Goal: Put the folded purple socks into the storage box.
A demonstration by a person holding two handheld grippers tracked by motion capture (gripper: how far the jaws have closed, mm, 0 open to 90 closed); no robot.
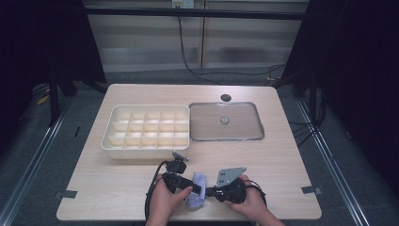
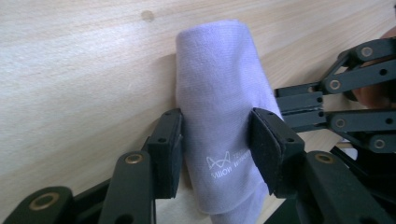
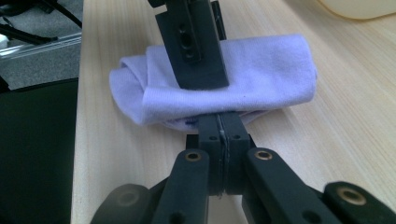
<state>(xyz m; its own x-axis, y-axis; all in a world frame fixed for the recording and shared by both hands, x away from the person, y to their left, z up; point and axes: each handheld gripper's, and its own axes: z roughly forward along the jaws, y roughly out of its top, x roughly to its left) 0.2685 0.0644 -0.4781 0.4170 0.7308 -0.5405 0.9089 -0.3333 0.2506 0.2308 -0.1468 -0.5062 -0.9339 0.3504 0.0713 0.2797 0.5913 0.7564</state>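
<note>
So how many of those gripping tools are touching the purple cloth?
2. The left gripper clasps the folded lilac cloth across its middle; the right gripper pinches its lower edge.

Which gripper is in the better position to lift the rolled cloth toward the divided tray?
Left, probably. The left gripper clamps the cloth around its middle; the right gripper pinches only its lower edge.

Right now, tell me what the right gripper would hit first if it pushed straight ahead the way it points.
The rolled lilac cloth, which lies right at the tips of the right gripper. Its jaws look pressed together at the cloth's lower edge. Just behind stands a jaw of the left gripper, clamped across the roll.
</note>
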